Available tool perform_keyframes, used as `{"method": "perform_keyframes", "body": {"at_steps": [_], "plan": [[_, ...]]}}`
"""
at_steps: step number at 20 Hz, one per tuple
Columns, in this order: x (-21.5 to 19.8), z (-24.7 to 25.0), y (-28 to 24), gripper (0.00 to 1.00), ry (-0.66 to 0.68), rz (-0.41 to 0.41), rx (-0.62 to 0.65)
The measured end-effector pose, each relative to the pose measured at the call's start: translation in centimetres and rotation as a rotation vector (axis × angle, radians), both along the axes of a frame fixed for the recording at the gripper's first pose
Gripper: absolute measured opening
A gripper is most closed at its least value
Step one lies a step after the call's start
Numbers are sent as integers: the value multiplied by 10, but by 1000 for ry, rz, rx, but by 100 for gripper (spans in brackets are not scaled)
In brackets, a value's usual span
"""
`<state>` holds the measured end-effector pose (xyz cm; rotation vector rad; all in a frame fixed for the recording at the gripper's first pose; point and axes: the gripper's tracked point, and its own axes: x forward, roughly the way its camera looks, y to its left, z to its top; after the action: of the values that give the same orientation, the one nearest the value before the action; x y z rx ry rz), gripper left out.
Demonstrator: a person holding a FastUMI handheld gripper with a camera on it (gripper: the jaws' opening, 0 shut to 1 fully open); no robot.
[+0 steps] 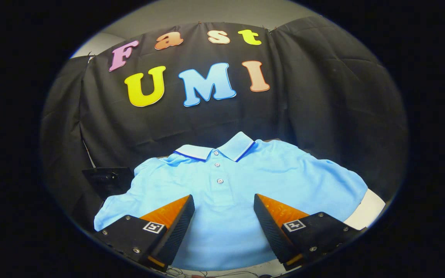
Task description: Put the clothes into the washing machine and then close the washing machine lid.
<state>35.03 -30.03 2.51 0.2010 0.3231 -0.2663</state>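
Clothes here means 1 light blue polo shirt (242,181), spread flat and face up on a raised surface straight ahead of the gripper (224,202). Its collar, paler with a dark blue stripe along the edge, lies at the far end towards the booth's wall; 3 small buttons run down the placket towards the fingers. Both short sleeves are spread out to the sides, and the cloth shows a few soft wrinkles near the left shoulder.

Both fingers stand wide apart with nothing between them except the shirt's lower front below; whether they touch the fabric cannot be told. Each finger carries a small square marker on its top.

Little of the surface under the shirt shows: a white edge (367,214) pokes out past the shirt's right sleeve, and a pale strip shows beneath the hem, nearest the camera, with some thin cables (207,273) lying on it. A dark boxy object (108,179) sits just beside the left sleeve, too dim to identify.

Black cloth (323,96) hangs in folds behind and to both sides, closing off the booth. Above it a plain grey room wall (207,11) is visible.
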Motion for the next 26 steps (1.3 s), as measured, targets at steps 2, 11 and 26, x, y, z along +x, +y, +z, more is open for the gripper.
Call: {"method": "perform_keyframes", "body": {"at_steps": [2,11,26], "plan": [[4,1,-1,96,13,12,-9],[2,-5,-7,90,57,23,-90],[20,10,6,0,207,25,-327]]}}
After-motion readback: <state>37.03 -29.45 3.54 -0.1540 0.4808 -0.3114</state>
